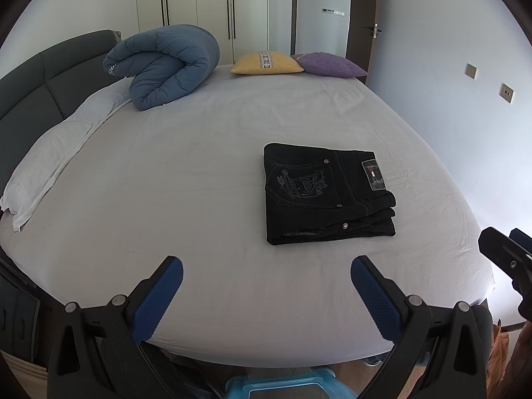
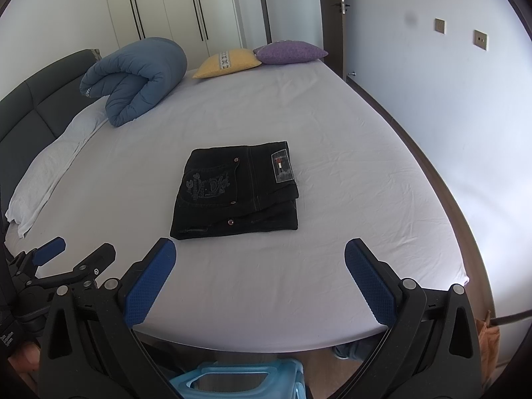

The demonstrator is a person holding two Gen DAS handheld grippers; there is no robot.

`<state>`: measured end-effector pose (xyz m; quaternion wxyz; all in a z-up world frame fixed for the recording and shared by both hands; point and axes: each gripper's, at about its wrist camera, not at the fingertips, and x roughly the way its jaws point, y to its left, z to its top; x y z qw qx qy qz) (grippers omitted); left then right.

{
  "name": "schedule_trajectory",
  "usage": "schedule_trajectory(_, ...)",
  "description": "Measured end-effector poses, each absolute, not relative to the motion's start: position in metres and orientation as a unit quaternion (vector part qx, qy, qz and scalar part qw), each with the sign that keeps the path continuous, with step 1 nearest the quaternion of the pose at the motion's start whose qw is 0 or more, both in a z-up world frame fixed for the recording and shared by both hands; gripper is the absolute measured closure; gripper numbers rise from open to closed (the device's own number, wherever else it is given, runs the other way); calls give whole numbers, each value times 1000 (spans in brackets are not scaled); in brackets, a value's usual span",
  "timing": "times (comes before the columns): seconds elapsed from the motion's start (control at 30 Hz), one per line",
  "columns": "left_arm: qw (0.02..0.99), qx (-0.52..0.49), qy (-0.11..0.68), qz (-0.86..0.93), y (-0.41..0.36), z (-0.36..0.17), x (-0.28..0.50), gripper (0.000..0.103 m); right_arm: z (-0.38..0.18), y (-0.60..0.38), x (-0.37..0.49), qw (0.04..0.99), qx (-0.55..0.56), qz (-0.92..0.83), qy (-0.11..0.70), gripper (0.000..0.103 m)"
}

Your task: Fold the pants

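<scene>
Black jeans (image 1: pixel 327 194) lie folded into a compact rectangle on the white bed sheet, back pocket and waist label facing up; they also show in the right wrist view (image 2: pixel 237 191). My left gripper (image 1: pixel 266 267) is open and empty, held above the near edge of the bed, short of the jeans. My right gripper (image 2: pixel 260 249) is open and empty, also near the bed's front edge, just short of the jeans. The right gripper shows at the right edge of the left wrist view (image 1: pixel 508 249). The left gripper shows at the lower left of the right wrist view (image 2: pixel 76 252).
A rolled blue duvet (image 1: pixel 166 63) lies at the far left of the bed (image 1: pixel 199 173). A yellow cushion (image 1: pixel 266 63) and a purple cushion (image 1: pixel 329 65) sit at the far edge. White pillows (image 1: pixel 56 153) line the dark headboard. A blue plastic stool (image 1: pixel 282 385) stands below the bed's edge.
</scene>
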<state>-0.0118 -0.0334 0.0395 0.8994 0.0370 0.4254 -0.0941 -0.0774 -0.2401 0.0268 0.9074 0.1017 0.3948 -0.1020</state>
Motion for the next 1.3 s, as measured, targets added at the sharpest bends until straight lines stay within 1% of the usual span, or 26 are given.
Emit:
schedule_trajectory(1.03,897,36,430,-96,-30,38,-14,0,17,-231,-83,907,102,-100,397,0)
schedule_trajectory(1.3,900,54,424,-90,-31,36,-16,0,11,-228,-86,905,105,-100,400,0)
